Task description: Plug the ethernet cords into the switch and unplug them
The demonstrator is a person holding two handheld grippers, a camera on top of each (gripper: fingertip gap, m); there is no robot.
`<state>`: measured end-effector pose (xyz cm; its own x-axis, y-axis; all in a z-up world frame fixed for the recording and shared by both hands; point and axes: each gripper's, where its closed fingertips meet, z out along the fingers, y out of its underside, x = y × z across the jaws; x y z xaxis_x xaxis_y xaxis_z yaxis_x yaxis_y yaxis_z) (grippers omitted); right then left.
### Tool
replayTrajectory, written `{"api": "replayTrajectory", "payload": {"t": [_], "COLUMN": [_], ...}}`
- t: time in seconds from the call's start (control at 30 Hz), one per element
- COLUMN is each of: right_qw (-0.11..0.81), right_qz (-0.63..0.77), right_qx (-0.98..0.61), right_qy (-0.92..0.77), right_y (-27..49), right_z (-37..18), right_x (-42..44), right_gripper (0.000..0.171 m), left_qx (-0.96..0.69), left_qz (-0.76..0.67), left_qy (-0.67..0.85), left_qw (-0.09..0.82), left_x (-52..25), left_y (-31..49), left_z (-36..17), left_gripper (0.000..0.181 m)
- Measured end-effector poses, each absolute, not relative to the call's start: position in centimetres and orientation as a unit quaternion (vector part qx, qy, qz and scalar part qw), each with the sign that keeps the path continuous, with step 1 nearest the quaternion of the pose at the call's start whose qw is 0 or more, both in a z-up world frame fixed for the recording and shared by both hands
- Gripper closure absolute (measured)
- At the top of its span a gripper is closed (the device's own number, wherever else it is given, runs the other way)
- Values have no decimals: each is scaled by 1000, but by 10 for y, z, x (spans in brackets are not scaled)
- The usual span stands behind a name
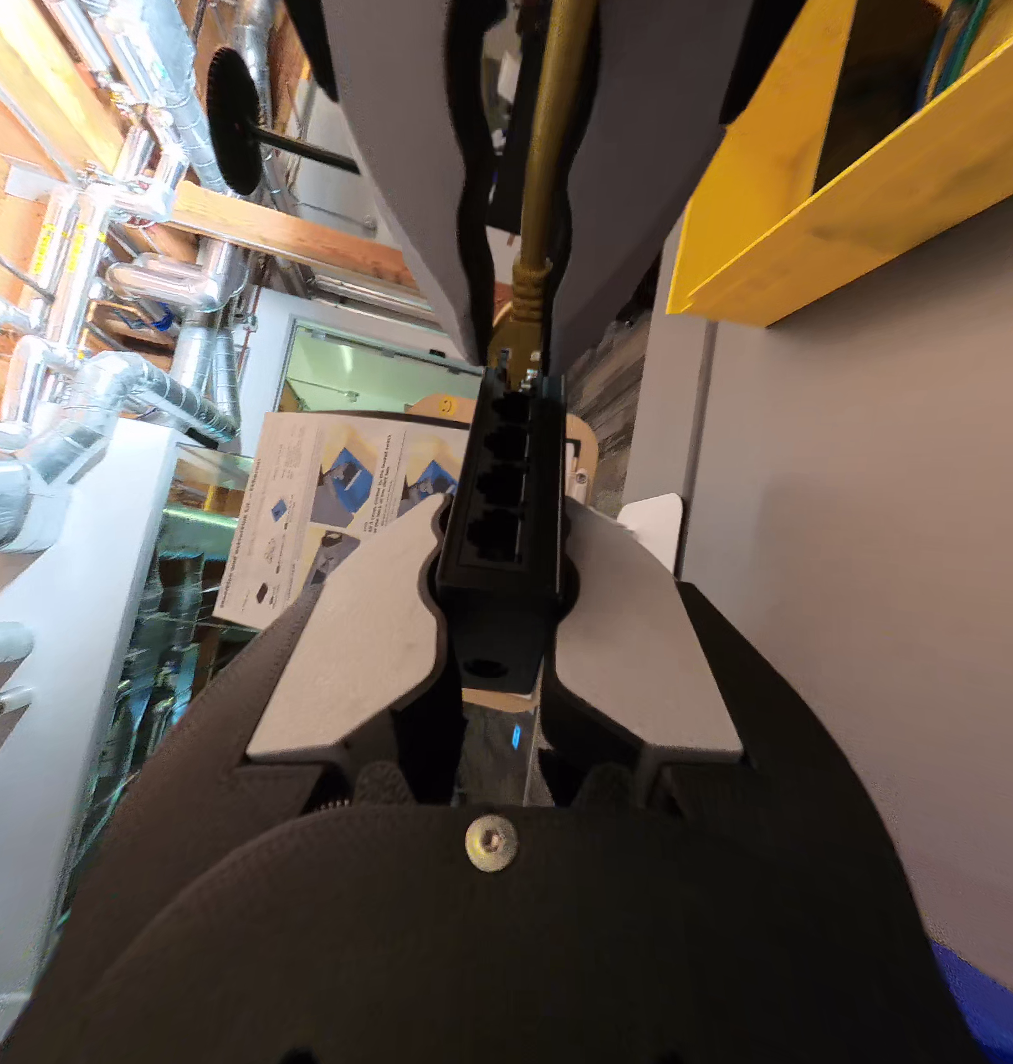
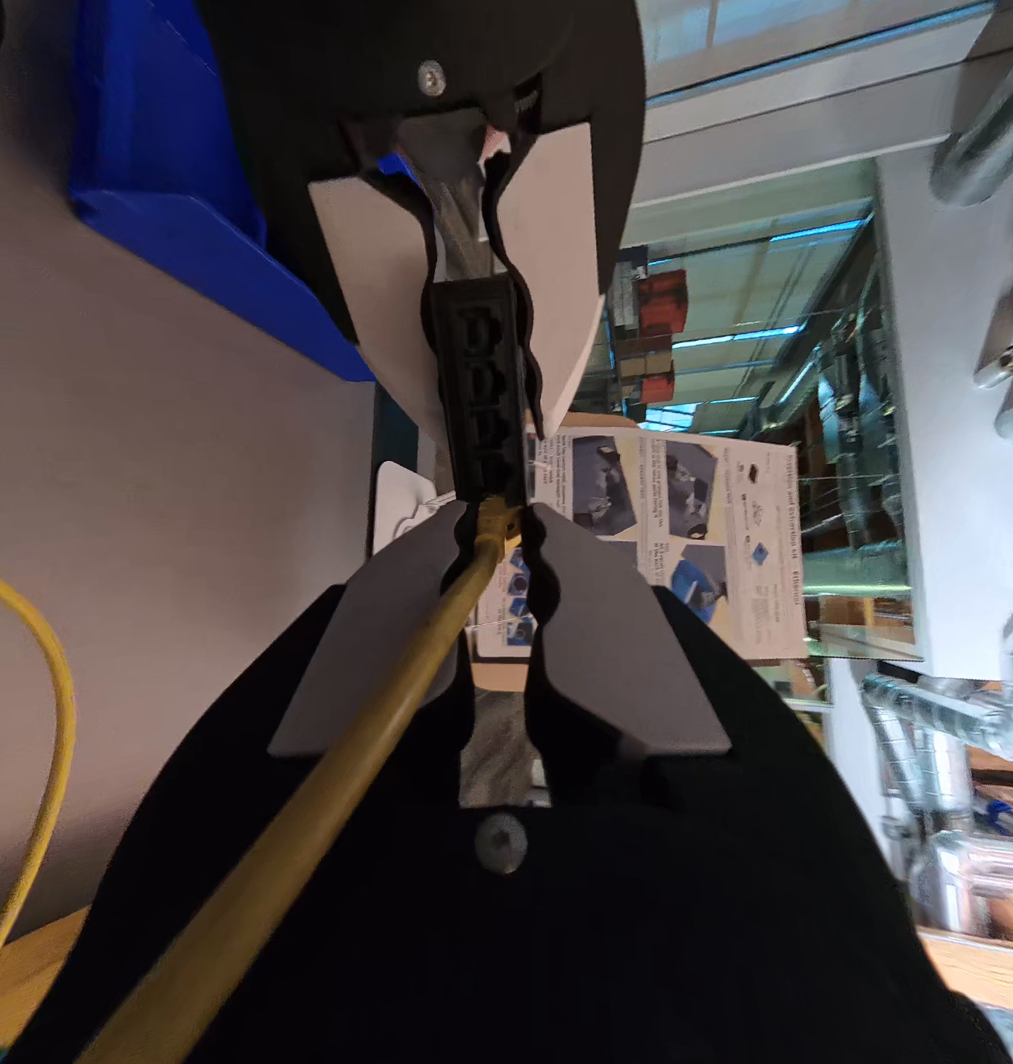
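Note:
My left gripper (image 1: 507,512) is shut on a black ethernet switch (image 1: 495,535) and holds it off the surface, with its row of ports facing the camera. My right gripper (image 1: 515,351) comes in from the top, shut on the plug (image 1: 521,322) of a yellow ethernet cord (image 1: 550,144). The plug meets the port at the switch's far end; how deep it sits is hidden. In the right wrist view, my right gripper (image 2: 498,518) pinches the plug, and the cord (image 2: 377,691) trails back over it. The switch (image 2: 481,391) is clamped by the left gripper (image 2: 490,432).
A yellow bin (image 1: 838,201) and a blue bin (image 2: 176,201) sit on the grey surface (image 1: 838,576). A printed instruction sheet (image 1: 331,489) stands behind the switch. The cord's loose loop (image 2: 55,691) hangs at the left. Silver ducts (image 1: 147,374) run overhead. One gripper's finger ends stand about 4 cm off the other's.

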<state>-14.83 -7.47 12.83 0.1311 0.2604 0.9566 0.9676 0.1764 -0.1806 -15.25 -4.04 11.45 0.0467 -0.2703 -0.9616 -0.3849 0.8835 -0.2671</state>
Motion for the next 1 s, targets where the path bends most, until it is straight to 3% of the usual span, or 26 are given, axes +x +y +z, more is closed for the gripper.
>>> {"api": "replayTrajectory", "payload": {"t": [0.57,0.87,0.93,1.0], "right_qw": [376,388,373,351], "right_qz": [-253,-230,-136,-209], "right_qx": [-681,-708,-723,-711], "right_qy": [-575,-543,-565,-572], "right_y": [-54,-62,-85,-88], "right_z": [105,95,81,70], "right_x": [-117,-108,-128,-109], "right_gripper": [155,155,158,157], "left_qx": [-297,-310,-395,-448], "left_qz": [-8,-17,144,103], "left_qy": [693,703,622,632], "left_qw": [657,640,661,624], "left_x": [-122,-112,-136,-159], "left_y": [-15,-17,47,79], "left_z": [88,77,87,76], "left_gripper": [150,150,153,152]}}
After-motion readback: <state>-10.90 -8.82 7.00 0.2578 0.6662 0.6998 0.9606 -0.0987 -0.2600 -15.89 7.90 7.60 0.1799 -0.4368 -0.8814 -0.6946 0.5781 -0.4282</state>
